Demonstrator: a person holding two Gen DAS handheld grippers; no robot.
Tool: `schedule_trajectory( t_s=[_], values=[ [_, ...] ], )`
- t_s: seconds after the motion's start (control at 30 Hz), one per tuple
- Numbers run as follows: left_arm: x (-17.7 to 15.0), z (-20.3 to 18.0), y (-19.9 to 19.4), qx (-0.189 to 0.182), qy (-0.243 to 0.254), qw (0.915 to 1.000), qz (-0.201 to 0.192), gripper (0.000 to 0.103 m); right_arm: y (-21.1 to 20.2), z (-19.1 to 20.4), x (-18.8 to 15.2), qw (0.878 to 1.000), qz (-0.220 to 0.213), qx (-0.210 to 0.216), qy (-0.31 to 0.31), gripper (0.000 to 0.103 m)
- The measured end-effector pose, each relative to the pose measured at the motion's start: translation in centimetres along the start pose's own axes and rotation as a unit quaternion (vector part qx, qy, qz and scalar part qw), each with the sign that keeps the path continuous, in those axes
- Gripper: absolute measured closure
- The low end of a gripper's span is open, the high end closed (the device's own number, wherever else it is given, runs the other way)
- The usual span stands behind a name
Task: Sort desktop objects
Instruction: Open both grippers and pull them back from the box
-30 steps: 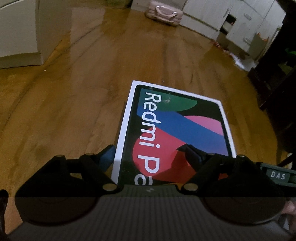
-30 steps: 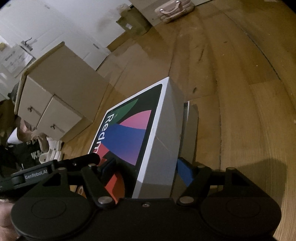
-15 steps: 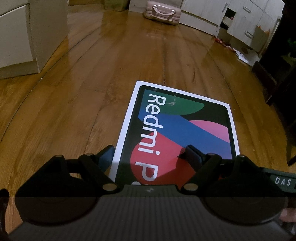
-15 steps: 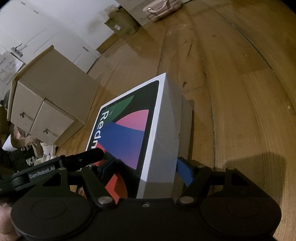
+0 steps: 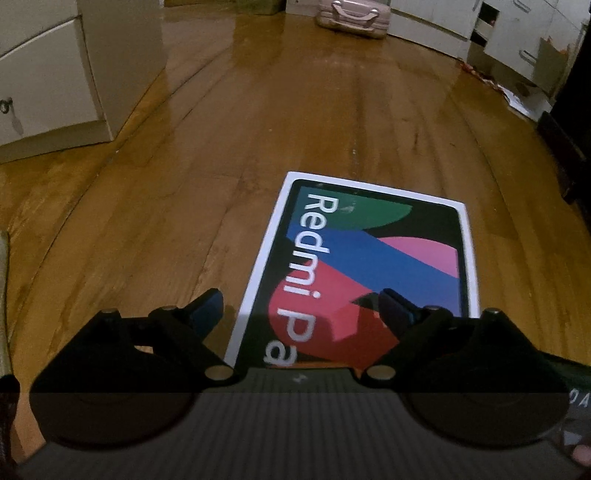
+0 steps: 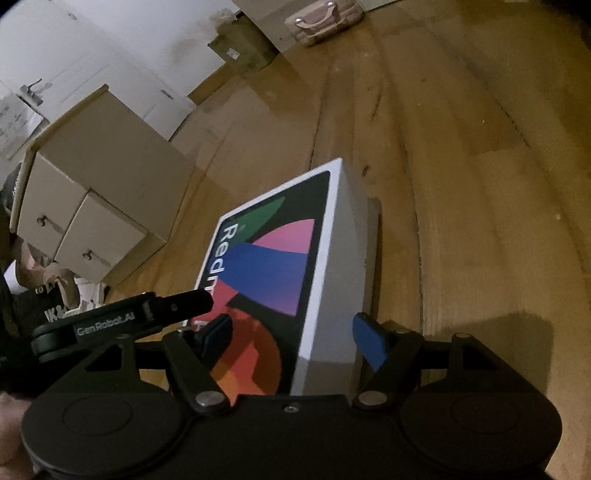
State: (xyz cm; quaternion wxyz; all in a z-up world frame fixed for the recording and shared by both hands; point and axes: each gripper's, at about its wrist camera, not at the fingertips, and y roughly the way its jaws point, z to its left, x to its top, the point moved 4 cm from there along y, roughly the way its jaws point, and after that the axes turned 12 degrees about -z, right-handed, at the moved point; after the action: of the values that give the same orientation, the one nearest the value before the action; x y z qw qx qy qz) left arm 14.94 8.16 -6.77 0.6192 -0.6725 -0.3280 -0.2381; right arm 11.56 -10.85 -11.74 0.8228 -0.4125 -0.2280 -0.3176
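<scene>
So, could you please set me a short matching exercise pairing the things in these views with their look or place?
Things:
1. Redmi box
2. suitcase
3. drawer unit
4. cardboard box

Descriptions:
A. pale pink, lying flat at the far end of the wooden floor
B. brown, against the white wall
C. white-edged, with a green, blue, pink and red print, nearest the cameras
D. beige, with small round knobs on its fronts

Pairs: 1-C, 2-A, 3-D, 4-B
</scene>
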Motion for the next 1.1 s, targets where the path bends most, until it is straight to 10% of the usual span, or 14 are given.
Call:
schedule_trajectory(
  t_s=[0.5, 1.1],
  values=[
    [0.5, -4.9, -6.8, 0.003, 0.069, 0.9974, -0.02, 0.008, -4.3, 4.7, -2.0, 0.992, 0.029, -0.039, -0.115, 0.025],
    [-2.9, -0.5, -7.0, 0.064, 0.033, 0.9973, 0.012, 0.008, -2.8, 2.3, -4.7, 0.983, 0.054, -0.108, -0.141, 0.034]
  ],
)
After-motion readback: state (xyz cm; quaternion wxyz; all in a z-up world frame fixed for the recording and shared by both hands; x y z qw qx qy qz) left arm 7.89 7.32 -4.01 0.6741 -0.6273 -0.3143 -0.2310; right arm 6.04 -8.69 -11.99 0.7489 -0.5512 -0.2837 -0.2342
